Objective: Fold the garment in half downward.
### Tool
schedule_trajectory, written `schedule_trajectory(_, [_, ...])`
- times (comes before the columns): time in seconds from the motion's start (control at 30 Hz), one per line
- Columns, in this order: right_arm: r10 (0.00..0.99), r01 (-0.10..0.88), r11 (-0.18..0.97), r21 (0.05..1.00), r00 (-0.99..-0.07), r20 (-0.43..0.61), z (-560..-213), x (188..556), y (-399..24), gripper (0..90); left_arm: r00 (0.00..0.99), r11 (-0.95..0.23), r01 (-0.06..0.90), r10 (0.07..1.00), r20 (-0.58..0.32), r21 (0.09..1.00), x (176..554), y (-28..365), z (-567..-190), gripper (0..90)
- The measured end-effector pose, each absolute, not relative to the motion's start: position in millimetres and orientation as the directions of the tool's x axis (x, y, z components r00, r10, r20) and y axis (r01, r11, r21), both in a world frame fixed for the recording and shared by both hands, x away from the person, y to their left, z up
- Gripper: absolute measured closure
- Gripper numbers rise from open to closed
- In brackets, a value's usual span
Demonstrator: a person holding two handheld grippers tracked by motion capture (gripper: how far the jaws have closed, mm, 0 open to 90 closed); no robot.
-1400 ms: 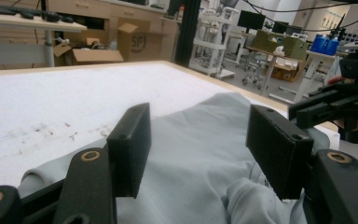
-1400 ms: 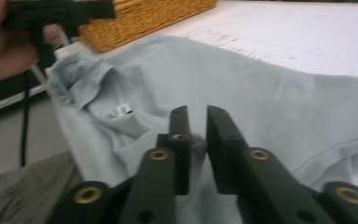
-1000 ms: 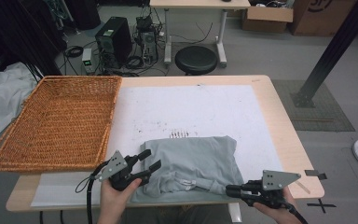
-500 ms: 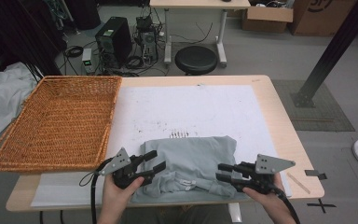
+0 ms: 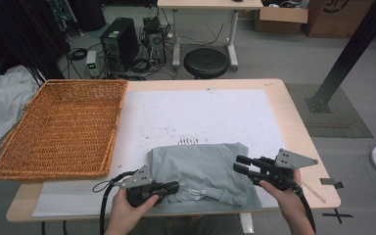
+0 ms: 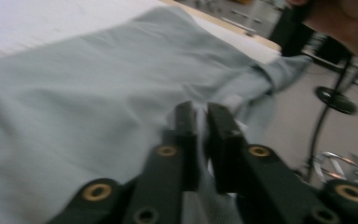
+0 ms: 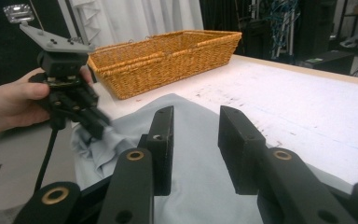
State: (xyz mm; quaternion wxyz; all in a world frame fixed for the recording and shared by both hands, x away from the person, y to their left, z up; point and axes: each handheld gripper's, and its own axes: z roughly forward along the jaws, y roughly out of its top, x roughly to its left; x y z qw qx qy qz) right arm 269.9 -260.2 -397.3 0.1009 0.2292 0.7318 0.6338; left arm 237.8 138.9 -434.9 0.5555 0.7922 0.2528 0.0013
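Now — left gripper (image 5: 172, 186) low at table edge, just closed, pinching grey shirt (image 5: 203, 169) hem | right gripper (image 5: 242, 164) level above shirt — jaws apart, holding nothing

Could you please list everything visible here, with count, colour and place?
Garment: one, grey-blue, folded at the table's near edge.
Basket: one, orange wicker, left end of the table.
Paper sheet: one, white, marked, covering the tabletop.
Table: one, light wood.
Stool: one, black, on the floor beyond the table.
Computer tower: one, black, on the floor at the back.
Left gripper: one, black, shut on the garment's near-left edge.
Right gripper: one, black, jaws apart above the garment's right side.
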Motion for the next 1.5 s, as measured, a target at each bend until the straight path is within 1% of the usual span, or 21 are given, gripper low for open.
schedule_trajectory(0.1, [0.469, 0.207, 0.086, 0.975, -0.872, 0.144, -397, 269, -265, 67.6, 0.911, -0.287, 0.374, 0.292, -0.291, 0.882, 233, 145, -432, 86.6])
schedule_trajectory(0.2, [0.471, 0.205, 0.087, 0.975, -0.871, 0.141, -397, 269, -269, 67.6, 0.938, -0.29, 0.334, 0.199, -0.285, 0.897, 227, 154, -432, 85.5])
schedule_trajectory(0.23, [0.473, 0.206, 0.087, 0.975, -0.87, 0.141, -397, 269, -271, 67.6, 0.943, -0.289, 0.328, 0.151, -0.295, 0.899, 226, 157, -432, 85.1])
schedule_trajectory(0.27, [0.475, 0.206, 0.087, 0.975, -0.869, 0.141, -397, 269, -272, 67.5, 0.947, -0.279, 0.32, 0.115, -0.3, 0.905, 224, 159, -432, 82.2])
schedule_trajectory(0.33, [0.473, 0.207, 0.085, 0.975, -0.869, 0.143, -397, 269, -273, 67.5, 0.95, -0.259, 0.312, 0.076, -0.303, 0.914, 223, 161, -431, 73.9])
schedule_trajectory(0.4, [0.468, 0.213, 0.087, 0.973, -0.871, 0.149, -398, 269, -273, 67.2, 0.951, -0.22, 0.309, 0.064, -0.303, 0.925, 223, 161, -428, 66.6])
schedule_trajectory(0.43, [0.466, 0.214, 0.088, 0.973, -0.872, 0.15, -398, 269, -272, 67.1, 0.95, -0.194, 0.312, 0.073, -0.303, 0.93, 225, 161, -426, 64.1])
schedule_trajectory(0.47, [0.463, 0.213, 0.087, 0.973, -0.873, 0.15, -398, 269, -272, 67.0, 0.95, -0.167, 0.309, 0.109, -0.294, 0.936, 227, 161, -424, 61.3])
schedule_trajectory(0.53, [0.465, 0.215, 0.082, 0.973, -0.872, 0.153, -398, 270, -270, 66.7, 0.935, -0.133, 0.312, 0.22, -0.279, 0.941, 235, 160, -419, 52.9])
schedule_trajectory(0.6, [0.472, 0.218, 0.078, 0.973, -0.868, 0.157, -398, 273, -268, 66.4, 0.911, -0.108, 0.298, 0.329, -0.249, 0.948, 246, 158, -415, 51.4])
schedule_trajectory(0.67, [0.477, 0.221, 0.074, 0.972, -0.864, 0.16, -398, 276, -267, 66.3, 0.873, -0.069, 0.292, 0.425, -0.237, 0.954, 258, 155, -412, 45.2])
schedule_trajectory(0.77, [0.484, 0.228, 0.071, 0.971, -0.859, 0.167, -397, 283, -264, 65.6, 0.815, 0.005, 0.282, 0.527, -0.242, 0.959, 275, 153, -409, 42.2])
schedule_trajectory(0.8, [0.487, 0.231, 0.069, 0.97, -0.857, 0.169, -397, 285, -263, 65.4, 0.791, 0.024, 0.27, 0.564, -0.236, 0.963, 281, 153, -409, 39.0])
schedule_trajectory(0.83, [0.49, 0.232, 0.067, 0.97, -0.855, 0.171, -397, 287, -263, 65.5, 0.764, 0.034, 0.264, 0.603, -0.23, 0.964, 285, 152, -408, 35.5])
schedule_trajectory(0.9, [0.502, 0.234, 0.059, 0.97, -0.847, 0.174, -398, 292, -262, 65.5, 0.717, 0.04, 0.254, 0.662, -0.216, 0.966, 293, 150, -407, 32.7])
schedule_trajectory(0.93, [0.51, 0.236, 0.056, 0.97, -0.842, 0.175, -398, 294, -262, 65.2, 0.702, 0.037, 0.246, 0.682, -0.204, 0.969, 296, 148, -407, 28.6])
schedule_trajectory(0.97, [0.516, 0.237, 0.054, 0.97, -0.838, 0.176, -398, 296, -262, 64.8, 0.689, 0.031, 0.239, 0.699, -0.192, 0.971, 299, 147, -406, 26.8])
schedule_trajectory(1.07, [0.527, 0.244, 0.059, 0.968, -0.831, 0.177, -401, 301, -260, 62.2, 0.664, 0.0, 0.219, 0.732, -0.149, 0.976, 306, 142, -408, 24.7])
schedule_trajectory(1.13, [0.526, 0.253, 0.075, 0.964, -0.832, 0.178, -405, 304, -257, 59.0, 0.65, -0.001, 0.224, 0.745, -0.148, 0.975, 310, 141, -411, 22.3])
schedule_trajectory(1.27, [0.5, 0.253, 0.096, 0.963, -0.848, 0.173, -414, 303, -249, 55.7, 0.63, -0.006, 0.222, 0.764, -0.139, 0.975, 315, 141, -414, 21.4])
schedule_trajectory(1.5, [0.462, 0.221, 0.181, 0.958, -0.879, 0.115, -427, 288, -234, 42.9, 0.617, 0.012, 0.212, 0.773, -0.144, 0.977, 312, 144, -414, 21.4])
